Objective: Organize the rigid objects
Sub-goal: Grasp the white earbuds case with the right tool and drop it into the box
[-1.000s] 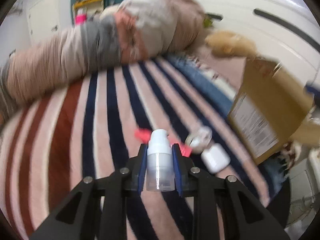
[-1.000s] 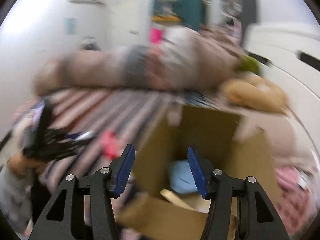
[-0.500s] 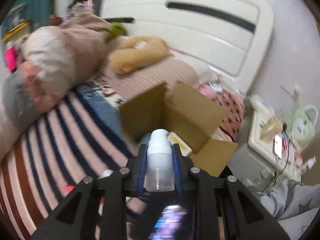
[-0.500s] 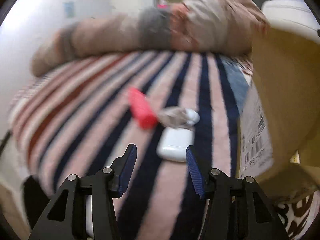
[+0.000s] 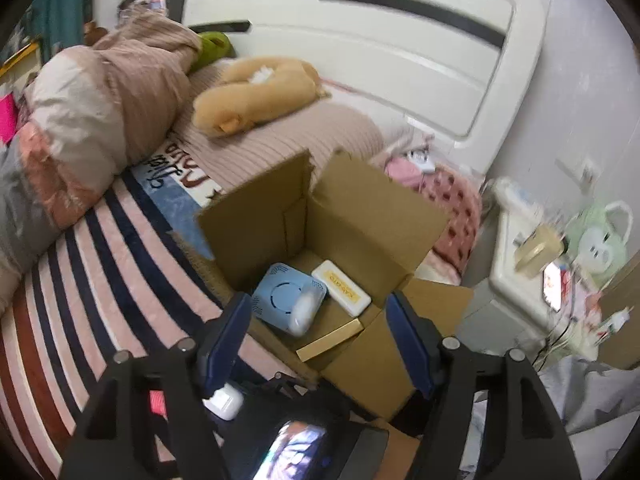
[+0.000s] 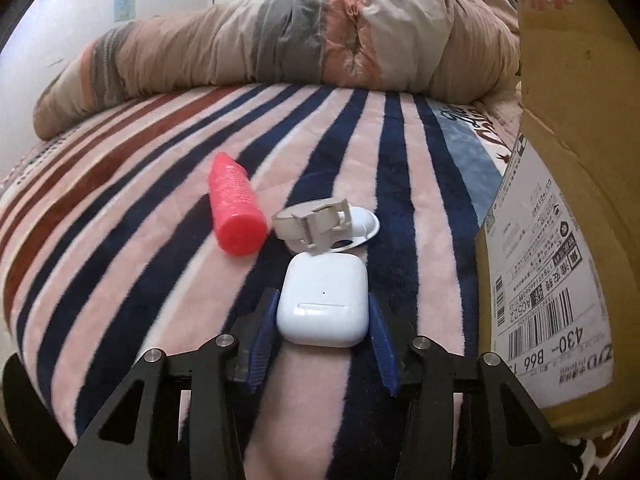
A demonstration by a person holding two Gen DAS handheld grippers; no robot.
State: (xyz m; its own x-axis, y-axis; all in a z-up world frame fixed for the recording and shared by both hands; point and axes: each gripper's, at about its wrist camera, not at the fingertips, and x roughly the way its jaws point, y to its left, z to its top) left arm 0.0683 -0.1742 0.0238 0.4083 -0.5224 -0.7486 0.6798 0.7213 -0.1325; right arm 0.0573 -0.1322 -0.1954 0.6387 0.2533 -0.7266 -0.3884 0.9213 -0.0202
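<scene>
My left gripper (image 5: 320, 344) is open above the open cardboard box (image 5: 376, 200). The white pump bottle (image 5: 305, 312) lies blurred inside the box on a blue device (image 5: 280, 292), beside a white case (image 5: 341, 287) and a gold box (image 5: 330, 338). My right gripper (image 6: 322, 336) is open, its jaws on either side of a white earbud case (image 6: 323, 304) on the striped blanket (image 6: 160, 216). A red bottle (image 6: 236, 204) and a white tape dispenser (image 6: 316, 226) lie just beyond it. The box wall (image 6: 560, 216) stands to the right.
A rolled quilt (image 6: 280, 40) lies across the far side of the bed. A tan plush pillow (image 5: 256, 96) rests by the white headboard (image 5: 360, 32). A cluttered nightstand (image 5: 552, 264) stands to the right of the box.
My left gripper has opened and the pump bottle has dropped into the box. My right gripper has moved forward so the earbud case sits between its jaws.
</scene>
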